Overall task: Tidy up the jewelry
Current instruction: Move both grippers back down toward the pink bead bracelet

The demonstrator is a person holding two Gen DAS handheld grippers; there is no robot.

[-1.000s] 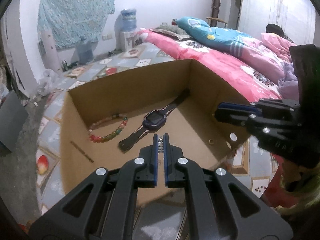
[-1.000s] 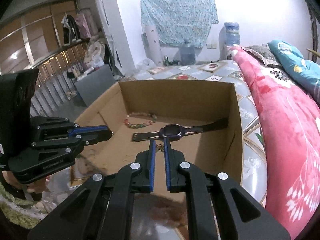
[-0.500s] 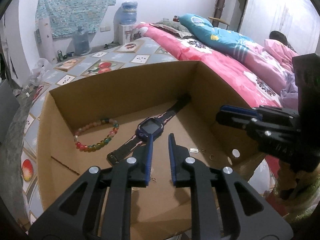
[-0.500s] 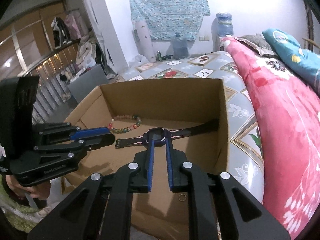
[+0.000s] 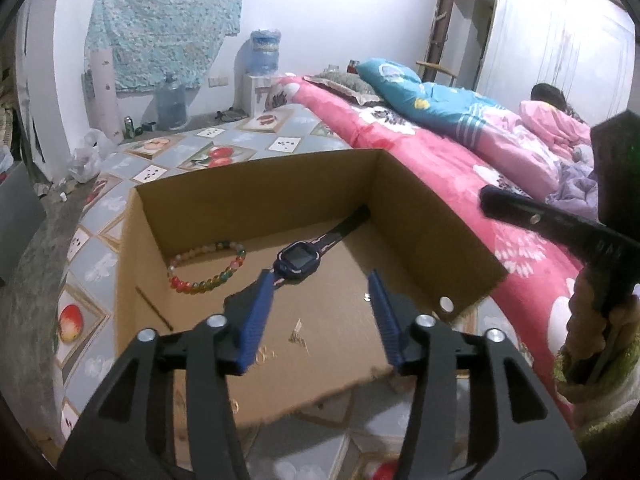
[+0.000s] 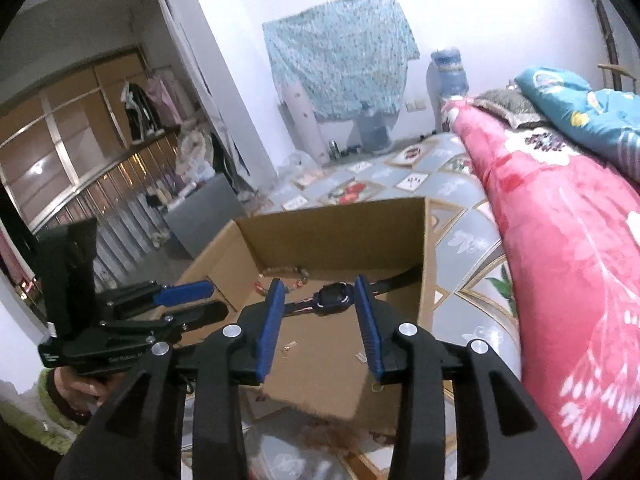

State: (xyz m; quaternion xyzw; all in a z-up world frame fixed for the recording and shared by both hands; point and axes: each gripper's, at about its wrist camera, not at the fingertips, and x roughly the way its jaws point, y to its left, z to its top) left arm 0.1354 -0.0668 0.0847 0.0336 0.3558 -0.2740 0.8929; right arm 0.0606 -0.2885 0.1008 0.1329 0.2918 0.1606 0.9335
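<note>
An open cardboard box (image 5: 256, 196) stands on a patterned mat. On its floor lie a coloured bead bracelet (image 5: 208, 268), a dark smartwatch (image 5: 298, 258) and small gold pieces (image 5: 298, 334). My left gripper (image 5: 320, 312) is open and empty above the box's near edge. My right gripper (image 6: 320, 320) is open and empty above the box (image 6: 336, 224), with the watch (image 6: 334, 298) showing between its fingers. Small pieces (image 6: 290, 348) lie on the floor below it. The left gripper also shows in the right wrist view (image 6: 188, 300).
A bed with a red floral cover (image 5: 440, 160) runs along the box's right side. The patterned mat (image 5: 92, 264) surrounds the box. Water bottles (image 5: 172, 100) stand by the far wall. A grey bin (image 6: 208, 212) sits off the mat.
Both grippers have opened from shut and pulled back and up from the box. The small pieces they held now lie on the box floor.
</note>
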